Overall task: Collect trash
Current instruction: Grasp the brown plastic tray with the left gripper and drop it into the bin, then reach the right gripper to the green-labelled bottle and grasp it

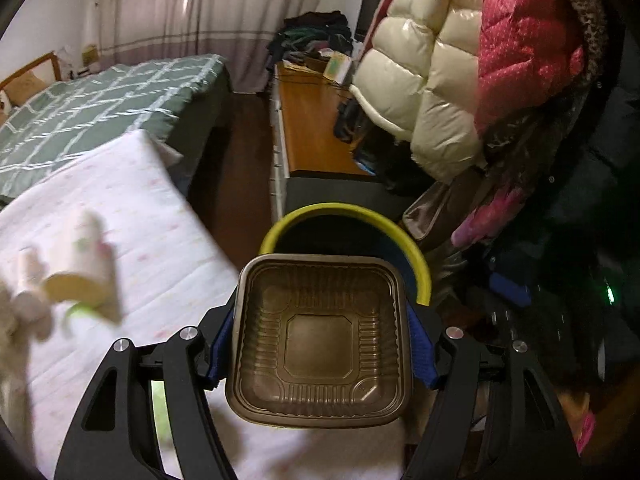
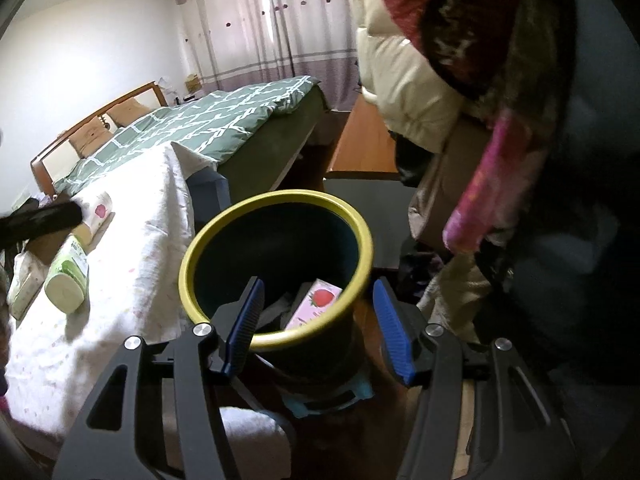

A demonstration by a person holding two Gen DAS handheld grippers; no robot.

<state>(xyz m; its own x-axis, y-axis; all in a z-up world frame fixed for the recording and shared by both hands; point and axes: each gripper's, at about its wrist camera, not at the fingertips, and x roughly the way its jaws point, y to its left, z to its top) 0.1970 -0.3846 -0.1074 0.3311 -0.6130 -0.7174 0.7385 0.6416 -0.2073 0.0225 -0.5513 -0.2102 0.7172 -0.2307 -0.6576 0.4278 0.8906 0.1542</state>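
My left gripper [image 1: 320, 344] is shut on a square brown plastic tray [image 1: 320, 340], its blue pads pressed against the tray's two sides. The tray hangs in front of the dark bin with the yellow-green rim [image 1: 344, 210]. In the right wrist view my right gripper [image 2: 320, 320] is open above that bin [image 2: 276, 264], with nothing between its blue pads. A pink strawberry carton [image 2: 316, 304] lies inside the bin among dark scraps.
A white cloth-covered table [image 2: 132, 264] stands left of the bin with a paper cup [image 2: 96, 210], a green pack [image 2: 68, 280] and other items. Behind are a green bed [image 2: 224, 120] and a low wooden bench [image 1: 312, 128]. Hanging coats [image 1: 452, 68] crowd the right.
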